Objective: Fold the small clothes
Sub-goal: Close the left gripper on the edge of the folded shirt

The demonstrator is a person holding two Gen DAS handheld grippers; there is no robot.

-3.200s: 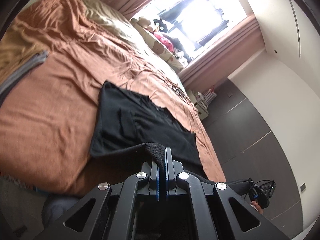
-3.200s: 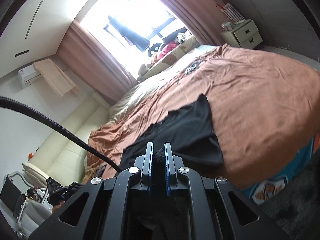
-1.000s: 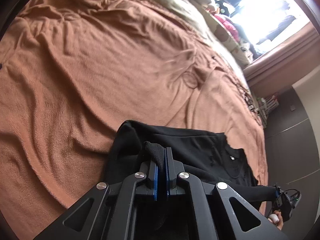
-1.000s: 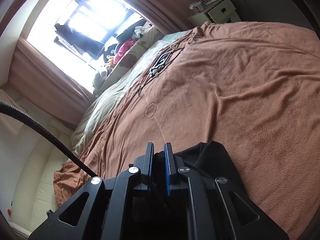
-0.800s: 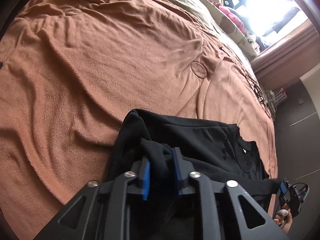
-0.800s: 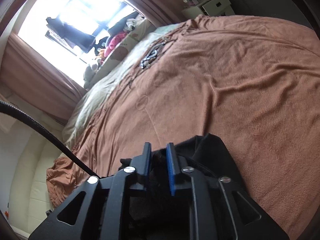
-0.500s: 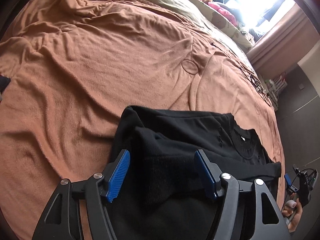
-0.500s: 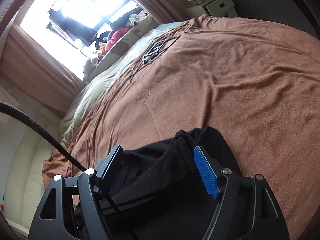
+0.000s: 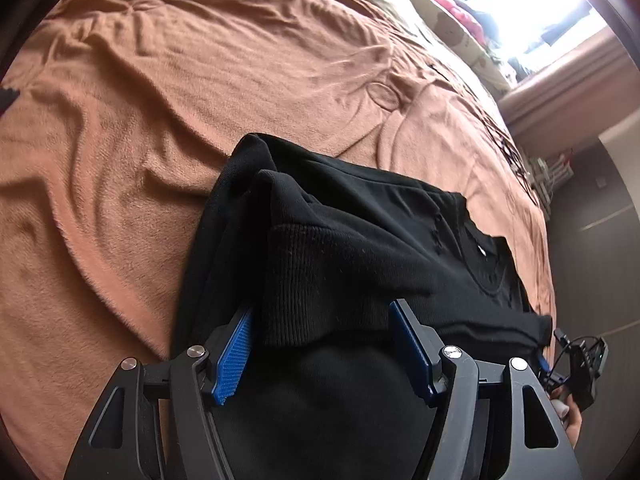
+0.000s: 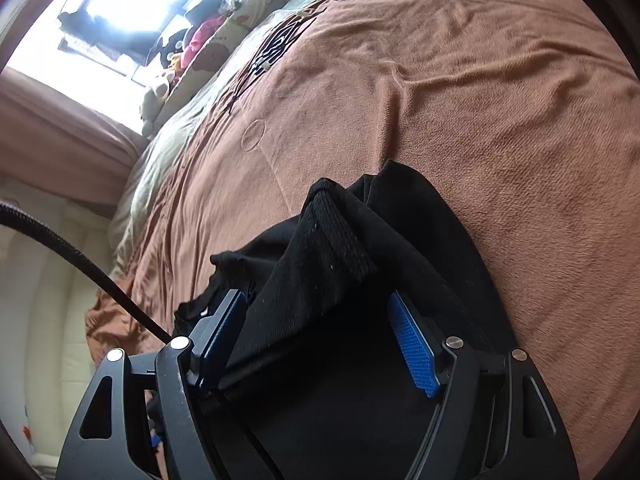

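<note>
1. Black sweatshirt (image 9: pixel 360 248) lying on the bed, partly folded over itself; also seen from the other side in the right wrist view (image 10: pixel 392 240).
2. Ribbed hem band (image 9: pixel 320 292) bunched into a loose ridge, sitting in the gap of the left gripper (image 9: pixel 326 344), nearer the left blue pad than the right one.
3. Left gripper jaws spread wide; blue pads (image 9: pixel 234 354) clear of pressing on the cloth, though fabric touching or just beside the left pad — cannot tell which.
4. Neck opening (image 9: pixel 486 256) with small white tag, lying flat toward the far right of the garment.
5. In the right wrist view, ribbed strip (image 10: pixel 340 232) draped up and over a fold, running back down into the gap of the right gripper (image 10: pixel 320 344).
6. Right gripper jaws likewise wide apart; cloth resting against the inner left finger, right blue pad (image 10: pixel 412 348) standing free of it.
7. Nothing clamped by either tool.
8. Rust-brown blanket (image 9: pixel 160 100) rumpled all round the garment, covering the bed (image 10: pixel 480 80).
9. Black braided cable (image 10: pixel 80 264) crossing the left of the right wrist view.
10. Person's hand (image 9: pixel 568 416) with the other tool at lower right edge of the left wrist view.
11. Bright window (image 10: pixel 104 12) with curtains (image 10: pixel 52 120) beyond; stuffed toys (image 10: pixel 160 84) along the sill.
</note>
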